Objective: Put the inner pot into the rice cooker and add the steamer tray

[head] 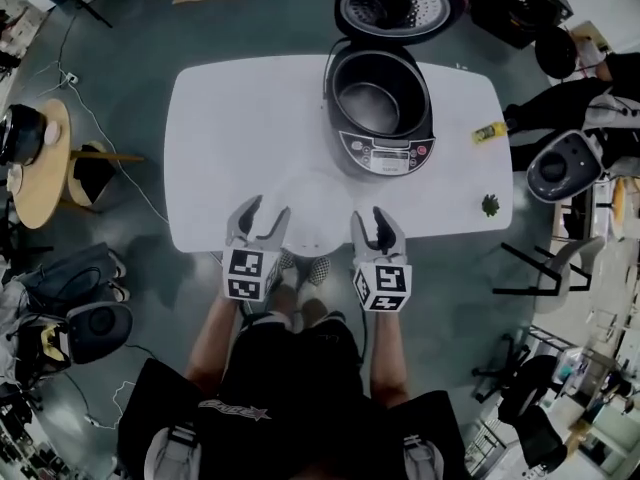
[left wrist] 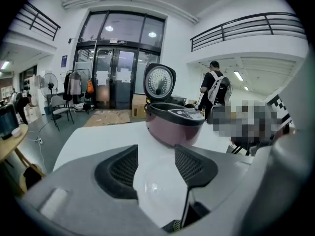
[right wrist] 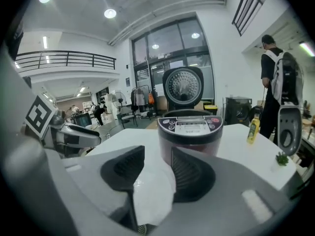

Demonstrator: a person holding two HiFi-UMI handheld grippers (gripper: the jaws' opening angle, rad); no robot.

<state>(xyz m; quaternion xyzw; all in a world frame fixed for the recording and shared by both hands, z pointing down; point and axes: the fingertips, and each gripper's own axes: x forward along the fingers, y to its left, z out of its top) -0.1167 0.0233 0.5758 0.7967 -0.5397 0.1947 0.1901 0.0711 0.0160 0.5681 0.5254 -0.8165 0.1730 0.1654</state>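
The dark-red rice cooker (head: 380,108) stands open at the far side of the white table (head: 220,148), lid (head: 400,3) tipped back, with a grey metal inner pot (head: 368,103) in its body. A white steamer tray (head: 318,213) lies on the table near the front edge. My left gripper (head: 267,211) is at the tray's left side and my right gripper (head: 370,216) at its right. The left gripper view shows open jaws with the tray (left wrist: 155,186) low between them. In the right gripper view the tray's rim (right wrist: 150,191) lies between open jaws, and the cooker (right wrist: 189,129) stands beyond.
A yellow bottle (head: 489,131) and a small green thing (head: 490,205) sit on the table's right end. Another cooker (head: 562,166) rests on a seat to the right. A round wooden table (head: 40,163) stands left. A person with a backpack (right wrist: 275,82) stands beyond the table.
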